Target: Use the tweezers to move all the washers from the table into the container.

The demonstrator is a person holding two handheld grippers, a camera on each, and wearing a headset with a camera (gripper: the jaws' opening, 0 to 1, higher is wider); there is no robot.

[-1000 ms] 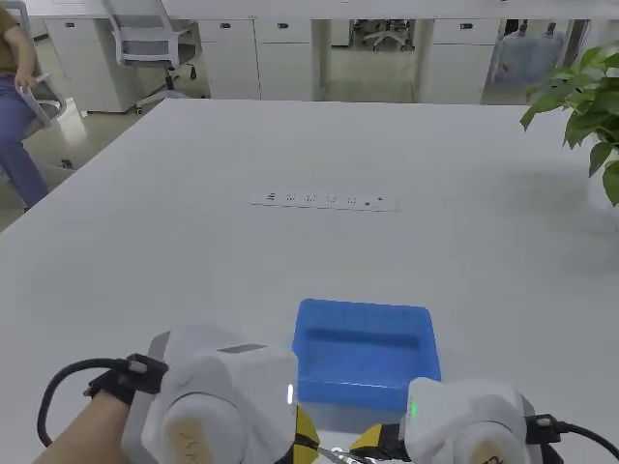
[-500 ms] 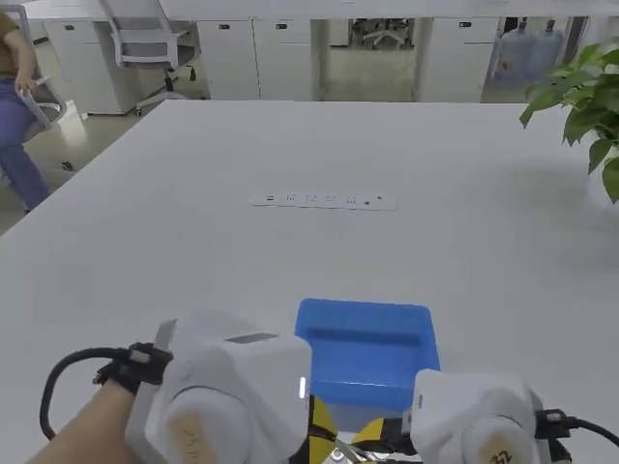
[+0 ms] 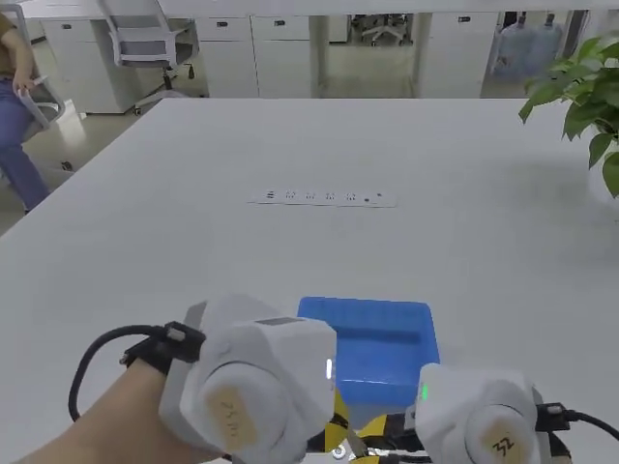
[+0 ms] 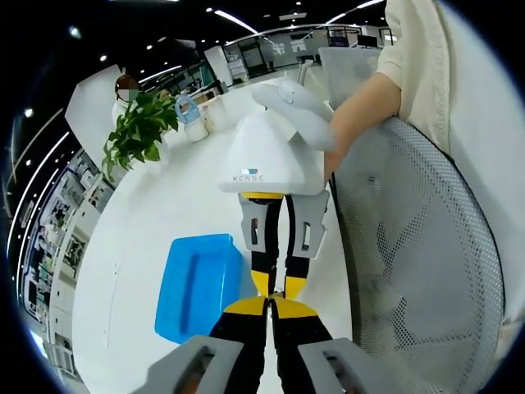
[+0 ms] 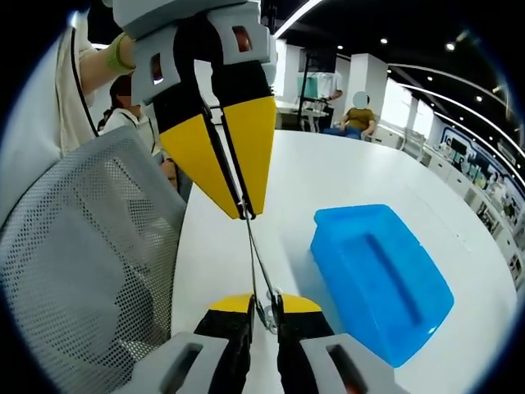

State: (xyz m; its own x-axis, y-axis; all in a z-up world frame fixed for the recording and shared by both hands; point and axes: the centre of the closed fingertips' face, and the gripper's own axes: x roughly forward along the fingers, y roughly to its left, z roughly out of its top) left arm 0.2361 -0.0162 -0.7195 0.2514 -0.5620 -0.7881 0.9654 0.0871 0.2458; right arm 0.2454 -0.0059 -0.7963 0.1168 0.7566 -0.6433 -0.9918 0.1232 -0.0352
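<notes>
I hold my left gripper [image 5: 243, 205] and my right gripper [image 5: 263, 308] nose to nose at the near edge of the white table [image 3: 319, 145], their yellow jaw tips almost meeting. The tweezers [image 5: 253, 254] run as a thin metal line between them. The left jaws are pinched together on one end. The right jaws stand narrow, with the other end of the tweezers clamped in the slim gap between them. Right at my right jaws there is a small metal loop. I cannot tell whether it is part of the tweezers or something they carry.

The blue container [image 3: 387, 311] sits on the table just beyond the two grippers, a little to the right of the left one, open side up. From the head view the left gripper's white housing covers the container's near left corner. The tweezers hang near the container's near side, not over it.

Farther out, at the middle of the table, lies a white power strip [image 3: 324, 199]. A leafy green plant [image 3: 580, 92] stands at the far right edge. A grey mesh chair [image 5: 82, 271] is close behind me at the near side. At the far left, off the table, a person [image 3: 14, 106] sits beside an office chair [image 3: 145, 43].
</notes>
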